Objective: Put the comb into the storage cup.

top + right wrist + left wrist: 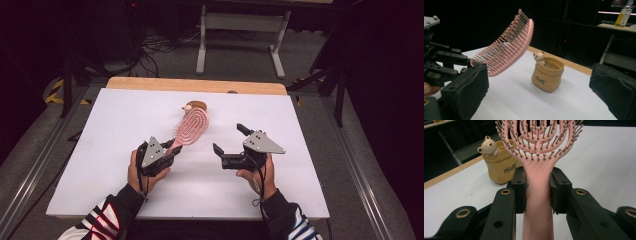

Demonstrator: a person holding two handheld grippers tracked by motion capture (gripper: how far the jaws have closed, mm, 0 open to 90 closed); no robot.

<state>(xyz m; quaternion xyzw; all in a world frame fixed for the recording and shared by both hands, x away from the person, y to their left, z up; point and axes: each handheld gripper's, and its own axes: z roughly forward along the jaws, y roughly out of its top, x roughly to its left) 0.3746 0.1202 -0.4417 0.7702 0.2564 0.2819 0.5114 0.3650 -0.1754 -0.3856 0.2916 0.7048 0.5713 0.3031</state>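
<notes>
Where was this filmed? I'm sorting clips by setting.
Probably a lab or studio for recording: a white table under dark surroundings, loose cables on the grey floor, and yellow-black hazard tape.

Dark room, grey floor (pixel 240 60), white table (pixel 115 170), metal stand (pixel 243 22)
</notes>
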